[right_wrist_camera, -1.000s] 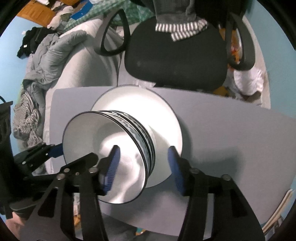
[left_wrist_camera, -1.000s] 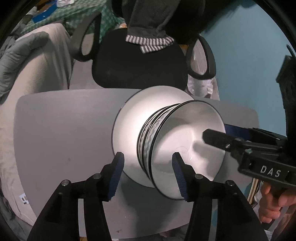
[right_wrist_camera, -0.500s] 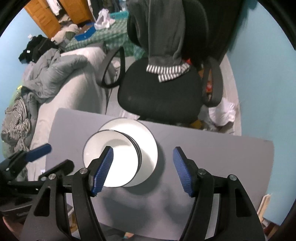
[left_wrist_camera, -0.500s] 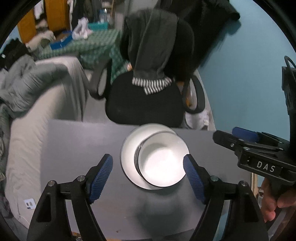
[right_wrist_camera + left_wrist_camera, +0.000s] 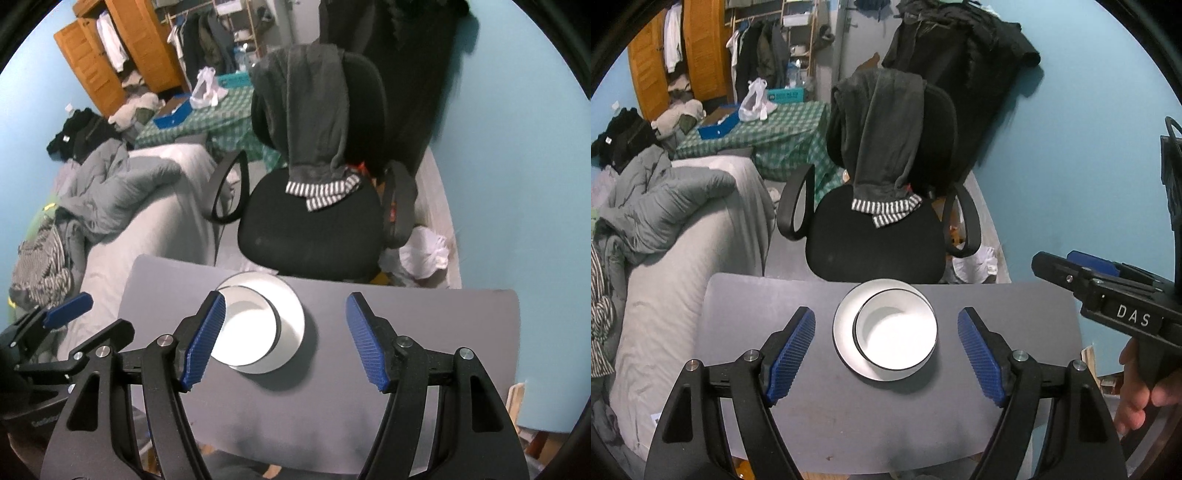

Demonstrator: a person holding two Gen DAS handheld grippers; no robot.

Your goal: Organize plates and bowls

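Note:
A white bowl (image 5: 897,339) with a dark rim sits nested on other bowls, on a white plate (image 5: 844,343) at the far middle of the grey table (image 5: 757,306). My left gripper (image 5: 885,312) hangs well above the stack, open, with nothing between its blue pads. In the right wrist view the bowl (image 5: 243,332) and plate (image 5: 291,306) lie below and left of my right gripper (image 5: 285,296), which is also open and holds nothing. Each gripper shows in the other's view: the right gripper (image 5: 1056,258) at the right edge, the left gripper (image 5: 107,312) at the lower left.
A black office chair (image 5: 879,243) draped with a grey garment stands just beyond the table's far edge. A bed (image 5: 679,258) with a grey duvet runs along the left. A blue wall (image 5: 1071,166) is on the right. A hand (image 5: 1141,391) grips the right tool.
Both grippers have let go of the top bowl, opened wider and risen well above the stack. The view has tilted up to show the chair and room.

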